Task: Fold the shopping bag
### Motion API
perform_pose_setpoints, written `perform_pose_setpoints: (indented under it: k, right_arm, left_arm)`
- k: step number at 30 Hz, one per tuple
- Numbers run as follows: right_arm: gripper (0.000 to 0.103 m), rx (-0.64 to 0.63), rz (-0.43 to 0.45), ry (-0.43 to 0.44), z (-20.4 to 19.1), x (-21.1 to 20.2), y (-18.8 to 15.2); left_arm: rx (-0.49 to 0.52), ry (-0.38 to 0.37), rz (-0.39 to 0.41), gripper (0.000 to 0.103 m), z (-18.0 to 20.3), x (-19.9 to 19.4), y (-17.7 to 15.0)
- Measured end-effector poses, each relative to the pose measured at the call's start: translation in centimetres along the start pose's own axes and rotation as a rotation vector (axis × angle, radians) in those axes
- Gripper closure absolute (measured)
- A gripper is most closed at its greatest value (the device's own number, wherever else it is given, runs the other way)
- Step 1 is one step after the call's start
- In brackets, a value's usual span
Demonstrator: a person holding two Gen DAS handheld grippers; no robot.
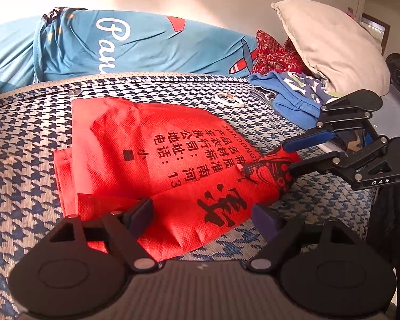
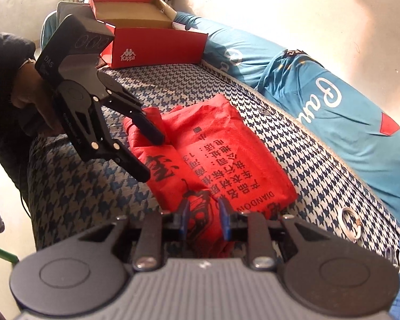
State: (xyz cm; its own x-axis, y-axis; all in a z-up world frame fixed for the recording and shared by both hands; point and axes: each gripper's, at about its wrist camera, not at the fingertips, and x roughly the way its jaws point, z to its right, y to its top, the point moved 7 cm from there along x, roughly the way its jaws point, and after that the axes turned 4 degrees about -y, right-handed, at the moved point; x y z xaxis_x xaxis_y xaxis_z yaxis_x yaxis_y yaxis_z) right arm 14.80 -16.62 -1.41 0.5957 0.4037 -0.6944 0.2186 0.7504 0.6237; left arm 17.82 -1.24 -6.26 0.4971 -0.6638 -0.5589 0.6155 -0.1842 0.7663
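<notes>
Shopping bag (image 1: 157, 160): red non-woven, black print, lying flattened and already folded into a rough packet on the houndstooth bed cover (image 1: 26, 138). In the left wrist view it fills the centre of the frame, its long axis running from upper left to lower right. In the right wrist view the bag (image 2: 226, 146) sits centre frame, its long axis running from upper left toward lower right there too.

Right gripper (image 2: 204, 220): jaws narrow, blue pads set either side of a raised corner of the bag at the bottom centre of its own view. Fabric is between them; a gap seems to show at each pad, so I read this as a loose or released hold, not a firm pinch. From the left wrist view the same gripper (image 1: 286, 164) comes in from the right edge, tips at the bag's lower right corner.

Left gripper (image 1: 202, 220): jaws wide, holding nothing, pads straddling the bag's near edge at the bottom of its view. In the right wrist view it (image 2: 149, 154) enters from the upper left, tips over the bag's far-left end.

Key relation: one gripper at each end of the long axis. Right is nearer its corner; a further fold would carry one end toward the other along that axis.
</notes>
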Motion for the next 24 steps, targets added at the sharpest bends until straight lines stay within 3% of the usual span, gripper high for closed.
perform_pose_setpoints:
  k: [11,18,22,24]
  right_arm:
    - [0.080,0.026,-0.067,0.060,0.3,3.1,-1.1]
    - [0.078,0.069,-0.059,0.082,0.6,2.8,-0.9]
    - [0.045,0.025,-0.048,0.127,-0.7,2.2,-0.9]
    - [0.043,-0.031,-0.049,0.131,-1.6,2.2,-1.0]
  left_arm:
    - [-0.009,0.003,0.001,0.022,-0.1,0.0,0.2]
    - [-0.014,0.002,0.001,0.022,-0.1,0.0,0.2]
    - [-0.019,-0.002,0.001,0.022,-0.2,0.0,0.2]
    - [-0.024,-0.004,0.003,0.022,-0.3,0.0,0.2]
